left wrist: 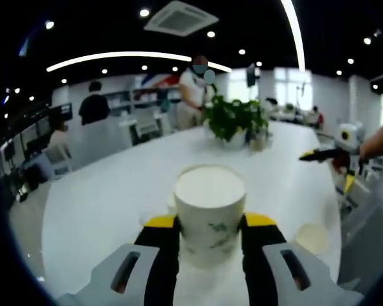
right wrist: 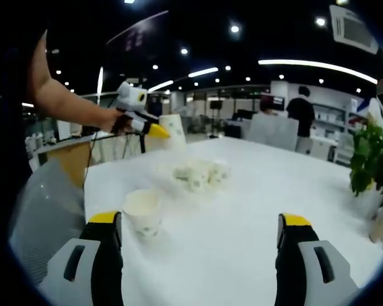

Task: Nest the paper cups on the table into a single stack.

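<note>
Left gripper view. Left gripper (left wrist: 209, 223): jaws closed against both sides of an upright cup (left wrist: 209, 207), held between the yellow tips. Second cup (left wrist: 312, 238): upright on the table (left wrist: 108, 191), low and to the right of the jaws, apart from them. Pale rim just behind the held cup on its left; whether another cup, cannot tell. Plant (left wrist: 235, 119): far ahead, beyond the held cup. Right gripper (left wrist: 329, 156): entering from the right edge, carried by a hand, well above the second cup. People and desks at the far end of the room.

Right gripper view. Right gripper (right wrist: 200, 233): jaws spread wide, nothing between them. Single cup (right wrist: 143, 212): upright on the table (right wrist: 255, 204), just ahead of the left jaw, not touching it. Cluster of cups (right wrist: 200, 173): farther ahead, lying or leaning together; blurred, count not readable, nesting not readable. Left gripper (right wrist: 140, 125): upper left, in a hand (right wrist: 112, 120), with a cup (right wrist: 171, 131) at its tip. Plant (right wrist: 373, 159): right edge.

Progress, as a judgement: early. One cup lifted, no finished stack visible; single cup and cluster left to gather and nest.
</note>
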`<state>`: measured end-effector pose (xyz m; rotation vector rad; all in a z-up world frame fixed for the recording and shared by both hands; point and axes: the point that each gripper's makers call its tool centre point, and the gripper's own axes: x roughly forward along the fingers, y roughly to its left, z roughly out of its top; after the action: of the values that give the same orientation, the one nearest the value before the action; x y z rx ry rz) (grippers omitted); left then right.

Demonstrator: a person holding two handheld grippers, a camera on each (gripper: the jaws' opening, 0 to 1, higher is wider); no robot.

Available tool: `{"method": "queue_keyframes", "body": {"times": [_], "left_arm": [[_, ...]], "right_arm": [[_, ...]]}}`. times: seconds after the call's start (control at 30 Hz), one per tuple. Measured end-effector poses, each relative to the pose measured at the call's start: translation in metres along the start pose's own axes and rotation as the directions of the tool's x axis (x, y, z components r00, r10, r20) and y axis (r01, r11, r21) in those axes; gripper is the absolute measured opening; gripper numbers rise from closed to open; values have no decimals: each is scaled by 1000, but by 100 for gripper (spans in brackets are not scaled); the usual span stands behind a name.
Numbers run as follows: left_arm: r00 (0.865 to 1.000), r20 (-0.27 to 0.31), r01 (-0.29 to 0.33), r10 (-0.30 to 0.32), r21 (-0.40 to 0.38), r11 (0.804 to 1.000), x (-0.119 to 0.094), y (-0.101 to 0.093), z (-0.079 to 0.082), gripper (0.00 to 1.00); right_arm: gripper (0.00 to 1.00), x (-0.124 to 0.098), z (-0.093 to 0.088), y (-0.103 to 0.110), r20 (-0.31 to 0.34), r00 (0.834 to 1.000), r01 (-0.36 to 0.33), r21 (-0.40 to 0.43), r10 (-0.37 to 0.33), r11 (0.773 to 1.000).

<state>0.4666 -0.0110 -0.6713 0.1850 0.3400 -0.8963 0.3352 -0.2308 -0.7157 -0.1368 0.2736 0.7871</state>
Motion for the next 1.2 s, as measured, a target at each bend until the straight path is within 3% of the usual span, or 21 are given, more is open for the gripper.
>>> {"method": "queue_keyframes", "body": {"times": [0.37, 0.77, 1.2], "left_arm": [[1000, 29, 5, -5, 2, 1000, -6, 5, 13, 36], [999, 33, 22, -22, 13, 1000, -7, -3, 19, 36], [998, 22, 65, -66, 24, 998, -7, -27, 25, 36]], "right_arm": [[100, -2, 2, 0, 5, 1000, 4, -8, -4, 1000], [99, -3, 6, 2, 15, 1000, 7, -14, -7, 1000], [99, -10, 12, 7, 29, 1000, 9, -25, -9, 1000]]}}
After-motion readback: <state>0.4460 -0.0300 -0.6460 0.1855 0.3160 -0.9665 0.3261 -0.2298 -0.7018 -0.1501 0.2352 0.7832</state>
